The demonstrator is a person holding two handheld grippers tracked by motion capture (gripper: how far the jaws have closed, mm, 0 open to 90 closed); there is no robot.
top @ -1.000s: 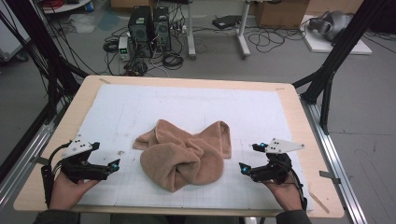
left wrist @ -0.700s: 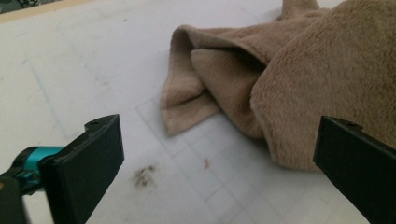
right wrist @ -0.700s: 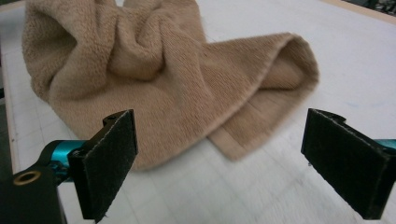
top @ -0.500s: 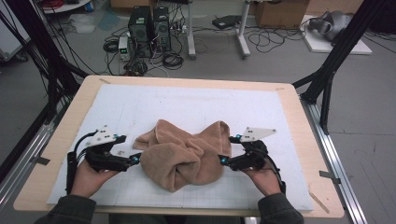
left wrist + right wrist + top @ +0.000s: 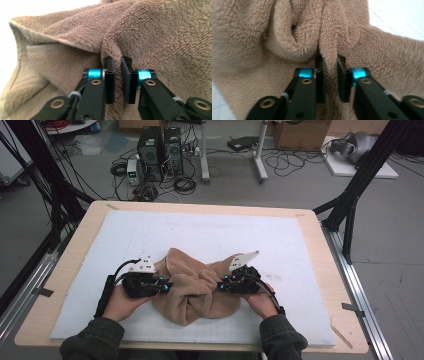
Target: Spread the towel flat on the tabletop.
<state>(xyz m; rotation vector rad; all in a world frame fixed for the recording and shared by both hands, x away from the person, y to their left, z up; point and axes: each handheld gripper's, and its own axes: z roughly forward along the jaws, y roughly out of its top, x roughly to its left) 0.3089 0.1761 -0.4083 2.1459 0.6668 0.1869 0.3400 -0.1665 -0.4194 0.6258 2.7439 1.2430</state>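
Towel (image 5: 192, 287): crumpled at near middle of white mat (image 5: 210, 232).
Left gripper (image 5: 164, 285): just closed, pinching a towel fold.
Right gripper (image 5: 220, 284): just closed, pinching likewise.
Advice: lift evenly, draw apart gently, avoid slipping.

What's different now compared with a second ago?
Both hands slid inward from the table's sides to the brown towel. The left gripper and right gripper have just been closing, and each now pinches a fold of it. The towel stays crumpled in the same spot on the white mat.
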